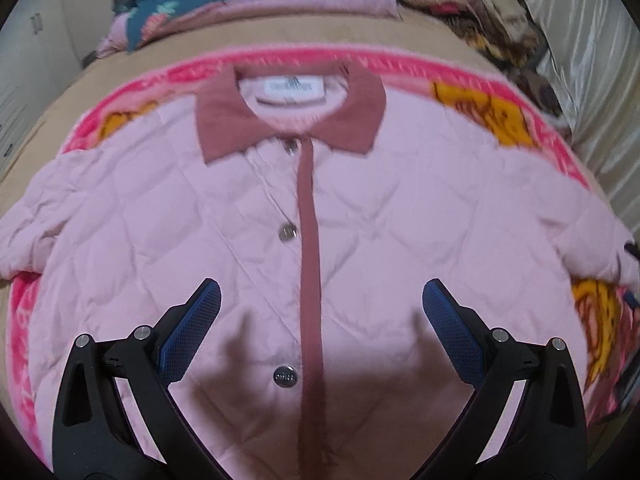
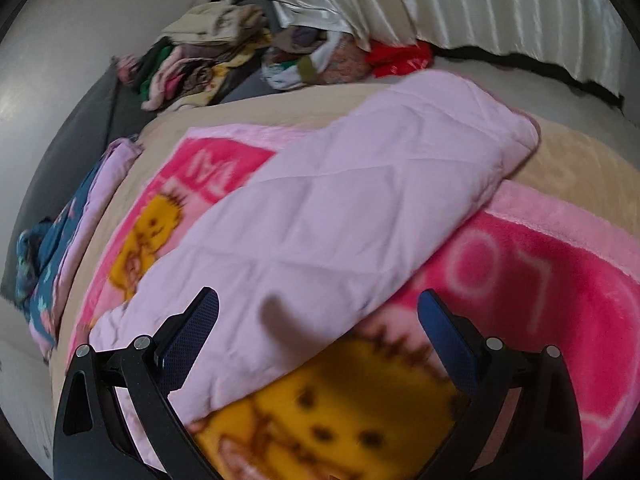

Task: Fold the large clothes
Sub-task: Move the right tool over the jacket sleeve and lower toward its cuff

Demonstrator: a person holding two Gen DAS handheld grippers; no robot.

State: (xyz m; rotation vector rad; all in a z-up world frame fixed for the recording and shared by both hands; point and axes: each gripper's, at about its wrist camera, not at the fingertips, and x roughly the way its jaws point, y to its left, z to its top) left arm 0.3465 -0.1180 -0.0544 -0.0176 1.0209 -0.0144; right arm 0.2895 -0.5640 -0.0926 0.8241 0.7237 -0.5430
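Both grippers fill the bottom of their views with fingers spread wide, holding nothing. Under the left gripper (image 1: 320, 304) a pink quilted jacket (image 1: 248, 216) lies flat and buttoned, filling the middle of the frame, its darker collar (image 1: 224, 120) toward the top, on a bright pink blanket (image 1: 500, 92). At upper left sits a dark floral cloth (image 1: 168, 12); at upper right, a pile of clothes (image 1: 480, 4). The right gripper (image 2: 318, 312) hovers over the jacket's sleeve (image 2: 360, 208), which runs up to the right across the blanket, curtain (image 2: 480, 8) behind.

The jacket (image 1: 248, 216) hem is cut off; label text unreadable.
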